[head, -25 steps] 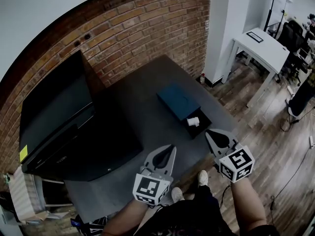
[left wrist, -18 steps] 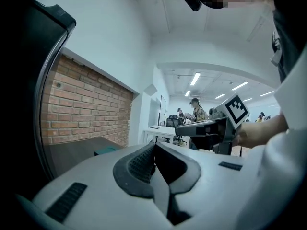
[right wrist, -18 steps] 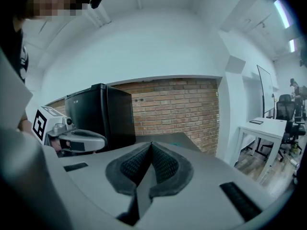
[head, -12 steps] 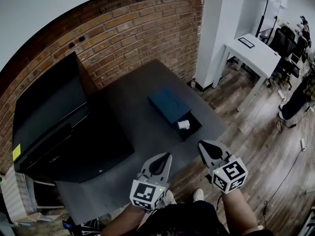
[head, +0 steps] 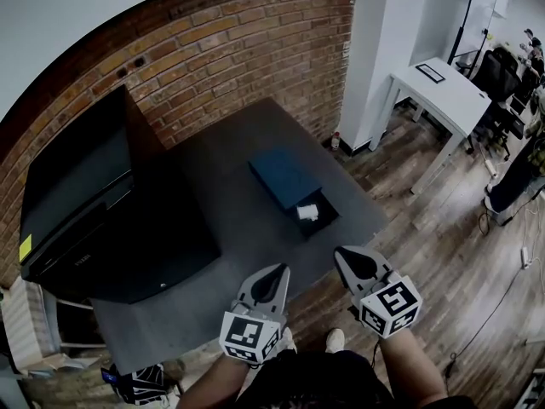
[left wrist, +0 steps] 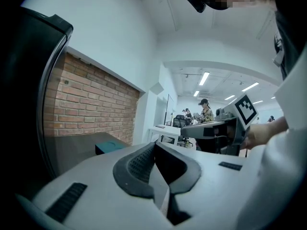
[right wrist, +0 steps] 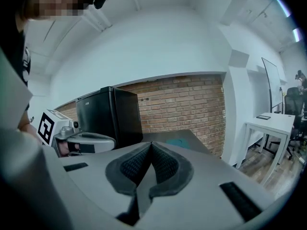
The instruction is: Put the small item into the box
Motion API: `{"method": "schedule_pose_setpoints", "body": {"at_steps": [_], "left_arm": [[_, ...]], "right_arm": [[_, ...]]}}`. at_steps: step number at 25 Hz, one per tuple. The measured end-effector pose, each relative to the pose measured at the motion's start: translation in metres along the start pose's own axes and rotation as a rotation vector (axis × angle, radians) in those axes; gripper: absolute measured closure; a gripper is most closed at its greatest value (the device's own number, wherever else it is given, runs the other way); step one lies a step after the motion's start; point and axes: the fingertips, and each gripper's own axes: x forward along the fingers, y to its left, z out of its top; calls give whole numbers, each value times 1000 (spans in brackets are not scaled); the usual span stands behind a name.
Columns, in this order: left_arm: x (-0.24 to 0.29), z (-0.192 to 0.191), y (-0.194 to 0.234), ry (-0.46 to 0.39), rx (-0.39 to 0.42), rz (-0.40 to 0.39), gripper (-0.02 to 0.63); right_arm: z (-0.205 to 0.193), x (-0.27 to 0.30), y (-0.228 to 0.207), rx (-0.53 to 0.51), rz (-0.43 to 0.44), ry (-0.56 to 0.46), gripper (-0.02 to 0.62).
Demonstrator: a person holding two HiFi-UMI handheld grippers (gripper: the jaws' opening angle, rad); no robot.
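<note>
A red brick wall (head: 238, 49) runs behind a dark grey bench (head: 213, 220), with plain white wall (head: 68, 15) above the bricks and a tall black cabinet (head: 77, 186) at the left of the bench. The floor (head: 443, 237) is of wooden planks, and at the right a white pillar (head: 375, 49) stands near a white desk (head: 447, 92) with dark office chairs (head: 502, 71) behind it. Long ceiling lamps (left wrist: 205, 78) are lit in the far part of the room.

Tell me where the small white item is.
Head view, right of centre: the small white item lies in the open black box, beside its teal lid.
</note>
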Motion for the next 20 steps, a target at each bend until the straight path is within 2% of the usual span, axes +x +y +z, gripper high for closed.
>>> {"method": "schedule_pose_setpoints", "body": {"at_steps": [20], "left_arm": [[7, -1, -69, 30, 44, 79, 572]], "right_arm": [[-8, -51, -13, 34, 116, -32, 577]]}}
